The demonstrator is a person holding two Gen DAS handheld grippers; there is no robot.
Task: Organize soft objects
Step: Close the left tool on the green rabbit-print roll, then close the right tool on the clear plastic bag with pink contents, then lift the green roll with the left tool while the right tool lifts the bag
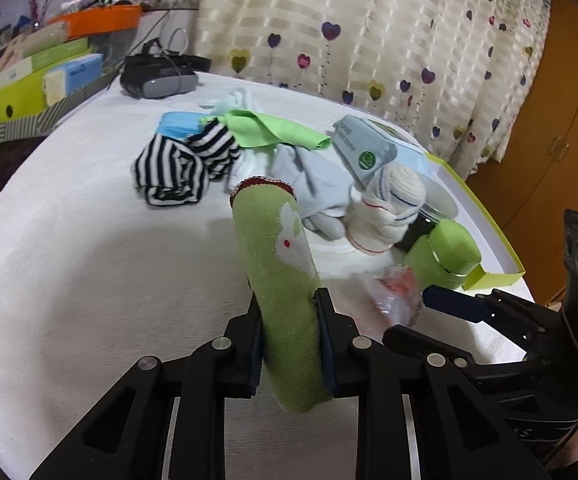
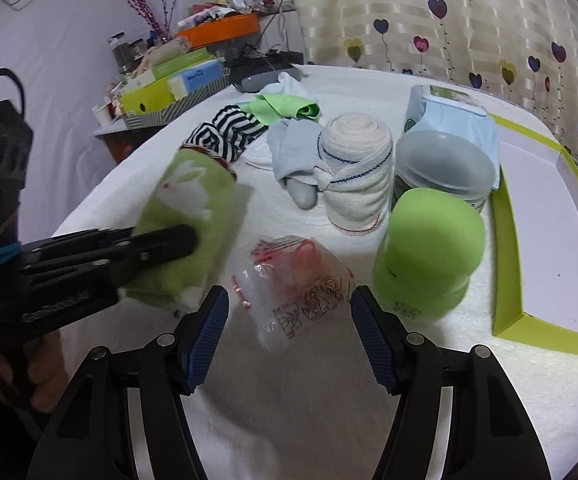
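Right wrist view shows, from the left, the left gripper (image 2: 185, 240) pinching the green rabbit sock (image 2: 193, 204) above the white tablecloth (image 2: 329, 400), then the right gripper (image 2: 289, 320) spread wide around a crumpled plastic bag (image 2: 301, 280), with a green bottle (image 2: 429, 256) beside it.

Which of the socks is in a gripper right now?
The green rabbit sock, clamped by the left gripper. The striped sock and the rolled white sock lie untouched.
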